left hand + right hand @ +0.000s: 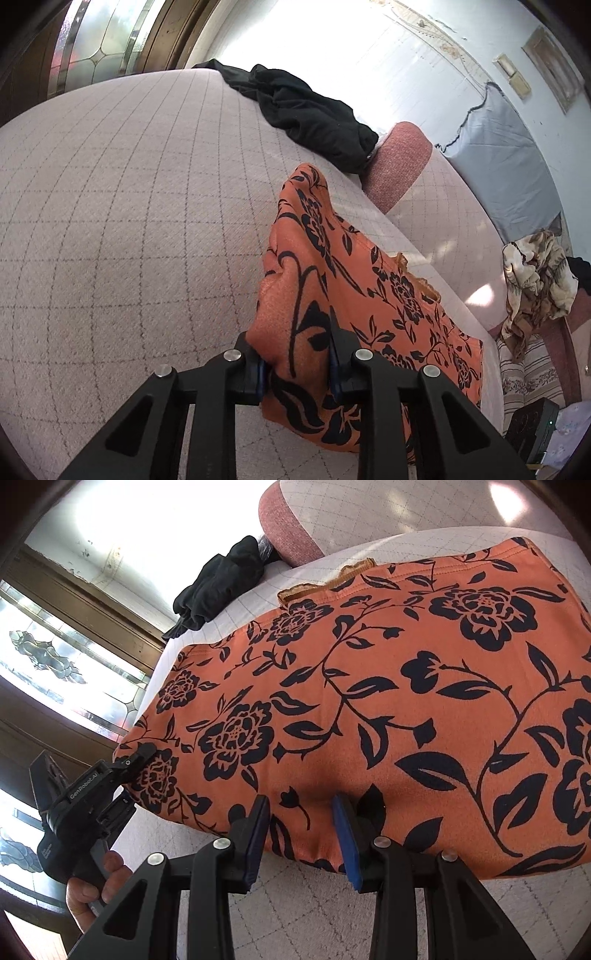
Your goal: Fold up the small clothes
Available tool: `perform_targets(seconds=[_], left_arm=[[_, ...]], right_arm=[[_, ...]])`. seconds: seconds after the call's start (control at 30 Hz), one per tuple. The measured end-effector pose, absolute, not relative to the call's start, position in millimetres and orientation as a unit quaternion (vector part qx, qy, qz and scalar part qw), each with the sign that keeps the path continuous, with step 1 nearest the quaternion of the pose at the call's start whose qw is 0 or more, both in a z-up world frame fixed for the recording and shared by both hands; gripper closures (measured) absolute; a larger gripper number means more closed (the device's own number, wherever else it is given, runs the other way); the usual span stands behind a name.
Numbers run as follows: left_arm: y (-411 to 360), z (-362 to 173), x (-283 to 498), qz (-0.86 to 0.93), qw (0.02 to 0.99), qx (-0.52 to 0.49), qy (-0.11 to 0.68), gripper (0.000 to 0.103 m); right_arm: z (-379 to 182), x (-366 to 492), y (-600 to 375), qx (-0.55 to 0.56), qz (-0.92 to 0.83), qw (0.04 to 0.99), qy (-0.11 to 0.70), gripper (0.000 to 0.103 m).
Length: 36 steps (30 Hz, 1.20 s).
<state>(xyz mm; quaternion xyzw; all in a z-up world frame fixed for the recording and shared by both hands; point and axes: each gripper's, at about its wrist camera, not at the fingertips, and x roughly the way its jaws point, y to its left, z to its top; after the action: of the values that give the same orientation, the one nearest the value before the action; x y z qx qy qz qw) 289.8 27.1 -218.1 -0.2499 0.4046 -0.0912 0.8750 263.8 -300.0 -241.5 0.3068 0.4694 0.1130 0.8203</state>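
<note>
Sunlit grid-quilted mattress [129,221] carries an orange garment [369,701] printed with black flowers, spread by its near edge. Left gripper [297,363] pinches one bunched corner; right gripper [301,834] clamps the near hem. Black clothing [303,110] lies at the far edge.
</note>
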Motion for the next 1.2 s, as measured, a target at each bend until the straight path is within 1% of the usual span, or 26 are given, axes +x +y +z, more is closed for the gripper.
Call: perform_targets(seconds=[0.03, 0.07, 0.1, 0.13, 0.17, 0.2, 0.23, 0.27, 0.33, 0.4, 0.5, 0.6, 0.67, 0.7, 0.83, 0.97, 1.0, 1.03, 1.2], left_arm=[[25, -219, 291, -0.085, 0.876, -0.241, 0.410, 0.075], [23, -224, 295, -0.074, 0.872, -0.234, 0.423, 0.066], [23, -232, 300, -0.069, 0.862, -0.236, 0.443, 0.049], [24, -242, 304, -0.074, 0.848, -0.248, 0.463, 0.046], [28, -246, 304, -0.073, 0.843, -0.262, 0.464, 0.047], [32, -245, 301, -0.068, 0.846, -0.271, 0.454, 0.055], [34, -242, 300, -0.062, 0.849, -0.274, 0.449, 0.066], [36, -240, 300, -0.069, 0.849, -0.277, 0.444, 0.074], [35, -238, 298, -0.075, 0.852, -0.280, 0.436, 0.075], [29, -234, 296, -0.072, 0.862, -0.259, 0.429, 0.077], [12, -220, 290, -0.075, 0.887, -0.210, 0.404, 0.078], [-11, -206, 283, -0.081, 0.911, -0.138, 0.381, 0.078], [-27, -199, 276, -0.094, 0.921, -0.100, 0.365, 0.078], [-35, -195, 271, -0.101, 0.925, -0.083, 0.356, 0.078], [-65, -185, 256, -0.137, 0.935, -0.030, 0.326, 0.079], [-88, -183, 245, -0.170, 0.934, 0.004, 0.314, 0.079], [-92, -183, 242, -0.175, 0.935, 0.016, 0.309, 0.079], [-97, -183, 240, -0.180, 0.934, 0.025, 0.307, 0.079], [-109, -185, 234, -0.193, 0.930, 0.048, 0.308, 0.079]], right_arm=[[-242, 264, -301, 0.311, 0.115, 0.818, 0.470, 0.063], [-242, 264, -302, 0.316, 0.117, 0.816, 0.471, 0.063], [-243, 264, -303, 0.320, 0.118, 0.814, 0.471, 0.063], [-244, 264, -303, 0.324, 0.119, 0.812, 0.471, 0.063], [-244, 264, -304, 0.327, 0.121, 0.810, 0.471, 0.063], [-244, 265, -305, 0.329, 0.122, 0.809, 0.471, 0.063], [-244, 265, -305, 0.331, 0.123, 0.808, 0.471, 0.063], [-244, 265, -306, 0.332, 0.124, 0.808, 0.471, 0.063], [-244, 265, -306, 0.332, 0.125, 0.808, 0.471, 0.063], [-245, 265, -306, 0.332, 0.126, 0.808, 0.471, 0.063], [-245, 266, -307, 0.334, 0.129, 0.806, 0.472, 0.063], [-243, 265, -314, 0.353, 0.137, 0.795, 0.474, 0.063], [-238, 264, -324, 0.366, 0.137, 0.792, 0.469, 0.054], [-231, 265, -328, 0.365, 0.133, 0.798, 0.460, 0.047], [-196, 283, -341, 0.364, 0.137, 0.813, 0.434, 0.045], [-155, 331, -331, 0.335, 0.179, 0.810, 0.447, 0.039], [-146, 343, -326, 0.327, 0.189, 0.809, 0.451, 0.032], [-139, 354, -321, 0.320, 0.192, 0.809, 0.455, 0.030], [-120, 403, -283, 0.270, 0.182, 0.810, 0.488, 0.030]])
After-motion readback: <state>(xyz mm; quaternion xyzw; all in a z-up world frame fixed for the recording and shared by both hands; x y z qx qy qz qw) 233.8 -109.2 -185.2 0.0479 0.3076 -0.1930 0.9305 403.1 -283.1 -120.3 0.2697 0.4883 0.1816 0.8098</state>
